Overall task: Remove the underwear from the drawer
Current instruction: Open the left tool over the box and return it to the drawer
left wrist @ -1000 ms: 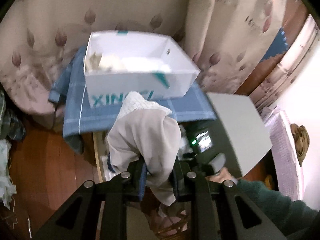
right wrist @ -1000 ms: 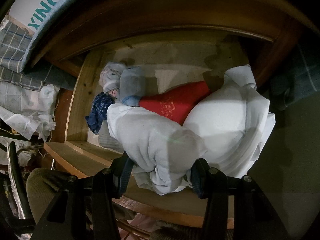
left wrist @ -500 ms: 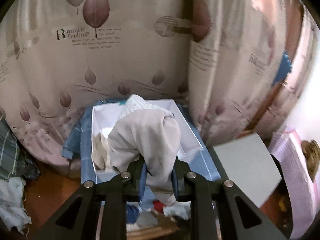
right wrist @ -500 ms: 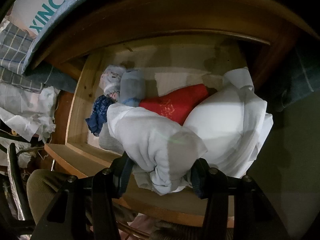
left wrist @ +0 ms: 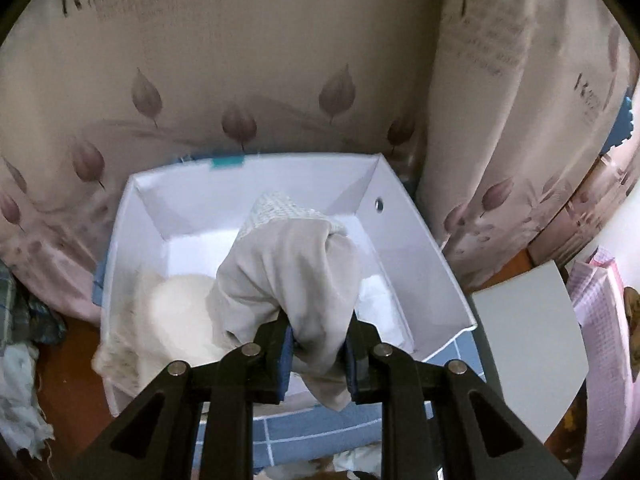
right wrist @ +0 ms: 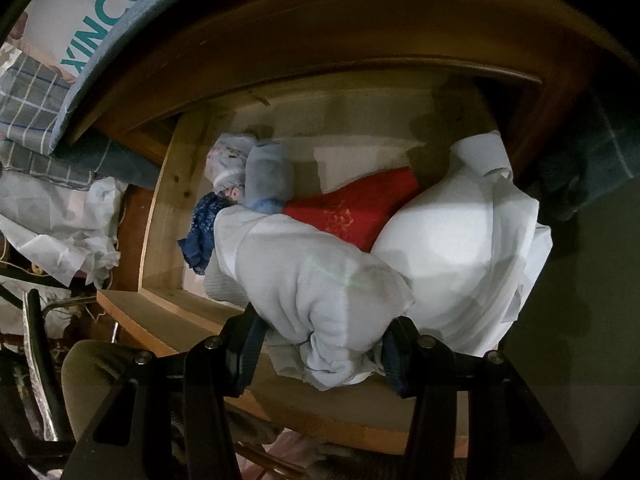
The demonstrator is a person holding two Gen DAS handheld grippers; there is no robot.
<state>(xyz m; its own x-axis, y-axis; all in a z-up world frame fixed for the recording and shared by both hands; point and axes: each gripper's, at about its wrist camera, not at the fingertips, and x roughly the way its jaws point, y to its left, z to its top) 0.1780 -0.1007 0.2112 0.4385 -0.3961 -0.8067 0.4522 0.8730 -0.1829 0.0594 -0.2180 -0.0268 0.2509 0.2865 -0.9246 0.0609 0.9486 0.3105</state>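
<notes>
Left hand-held gripper point(left wrist: 318, 354): we see its blue pads clamped on a beige piece of underwear point(left wrist: 292, 280), which bunches up just beyond the fingertips and hangs down between them.
Under the beige piece: we find the open white box point(left wrist: 404, 240); the garment sits above its middle, and a cream cloth point(left wrist: 172, 320) lies in the box's left half.
Below the box: a blue checked cloth point(left wrist: 320, 428) spreads out under it.
Behind the box: a curtain point(left wrist: 240, 80) with a leaf print.
Right hand-held gripper point(right wrist: 320, 354): we see it gripping a pale blue-white bundle of underwear point(right wrist: 316, 280), pads pressed on either side.
Where that bundle lies: over the front edge of the wooden drawer point(right wrist: 168, 208).
Farther in the drawer: a large white garment point(right wrist: 452, 248) on the right, a red piece point(right wrist: 352, 208) behind the bundle, and a grey-blue roll point(right wrist: 268, 180) and a dark blue piece point(right wrist: 204, 228) to the left.
</notes>
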